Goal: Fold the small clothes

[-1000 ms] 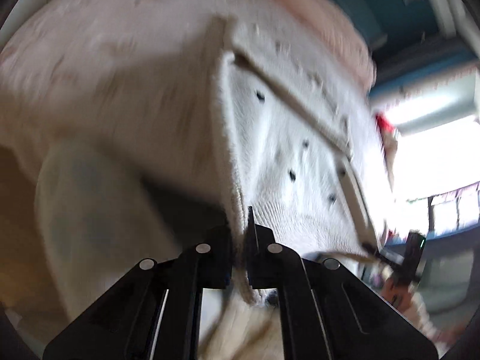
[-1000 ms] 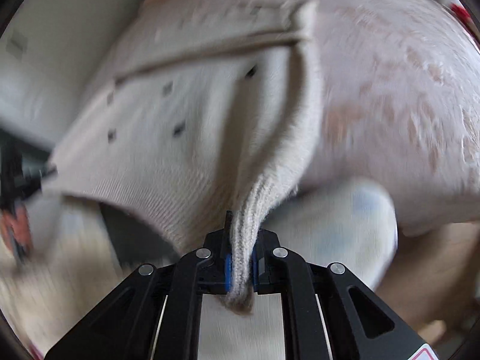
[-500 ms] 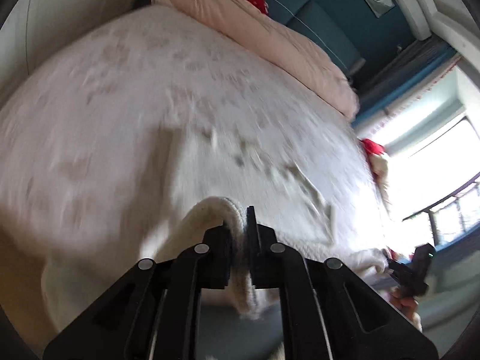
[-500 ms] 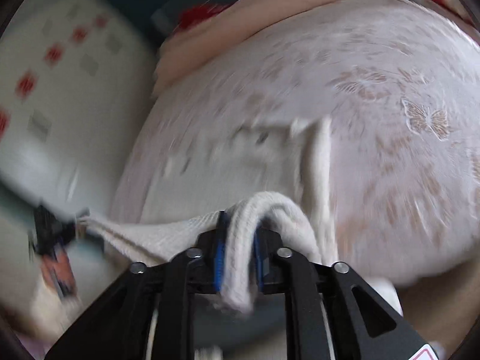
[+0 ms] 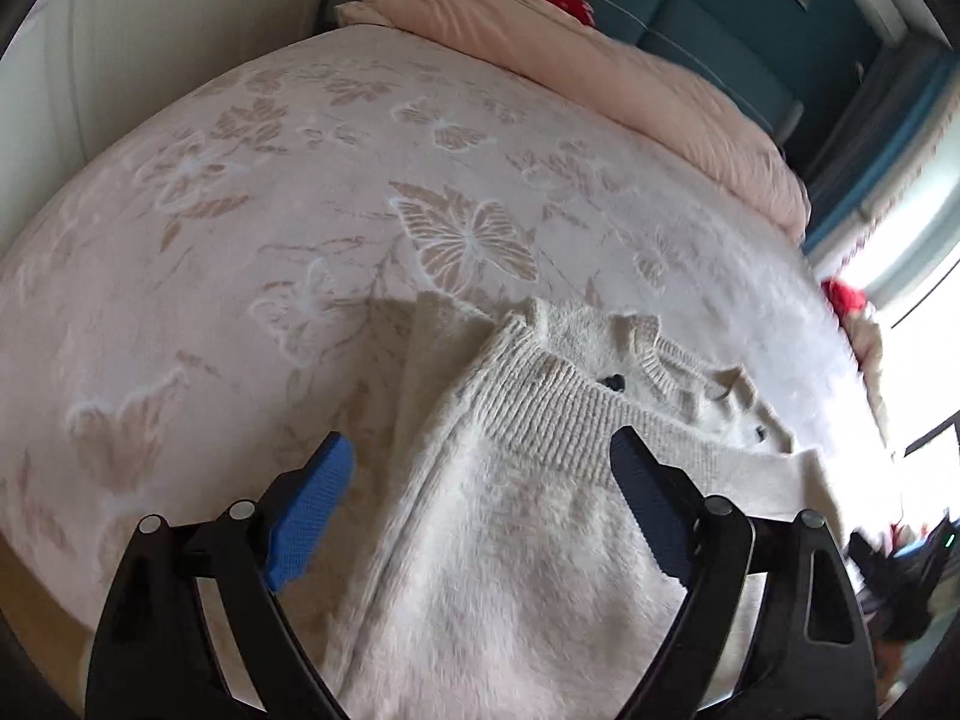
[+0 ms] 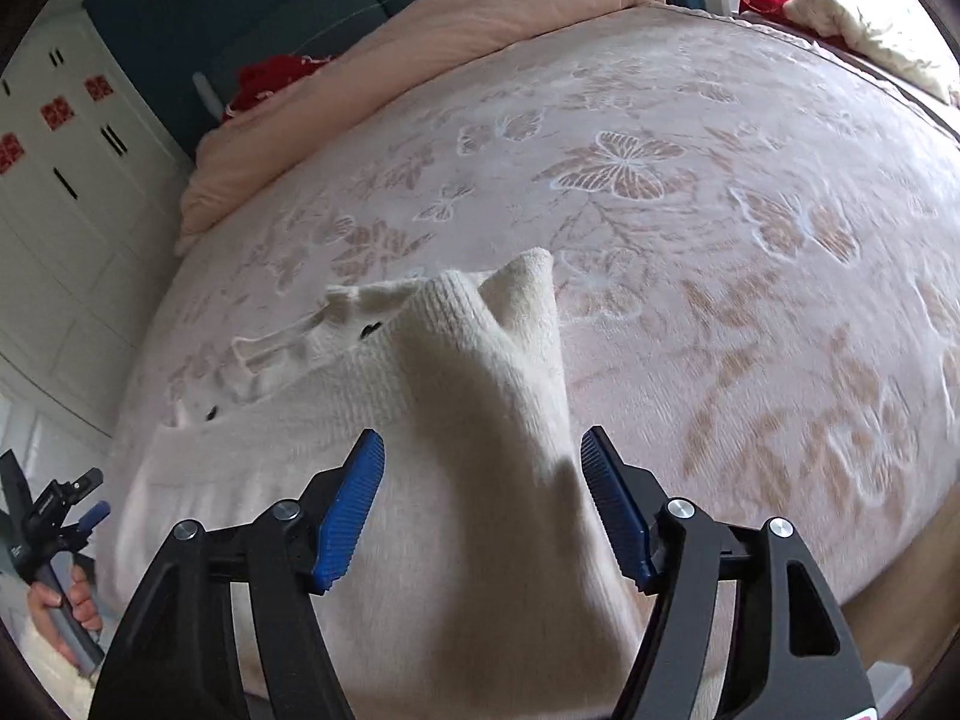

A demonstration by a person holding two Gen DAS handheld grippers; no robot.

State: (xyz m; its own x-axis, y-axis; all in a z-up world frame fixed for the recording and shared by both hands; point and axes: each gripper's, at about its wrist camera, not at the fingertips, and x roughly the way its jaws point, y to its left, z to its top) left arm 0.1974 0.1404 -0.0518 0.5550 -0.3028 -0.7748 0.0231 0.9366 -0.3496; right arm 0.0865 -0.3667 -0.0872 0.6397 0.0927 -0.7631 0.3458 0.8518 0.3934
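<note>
Folded cream sweater (image 5: pixel 510 540) lying flat on the butterfly-patterned bed (image 5: pixel 300 210), ribbed hem doubled over toward the collar, with left gripper (image 5: pixel 480 462) and right gripper (image 6: pixel 480 462) above it, both spread wide, holding nothing.

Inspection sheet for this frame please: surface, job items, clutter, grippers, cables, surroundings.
Surface: bedspread with butterfly print.
Job's things: cream knit sweater lying on the bedspread, ribbed hem folded up over the buttoned part.
Clutter: pink duvet bunched at the far end; red cloth beside it.
Grippers: left gripper open, empty; right gripper open, empty; both over the sweater.
Cables: nothing seen.
Surroundings: white wardrobe, teal headboard, bright window.
</note>
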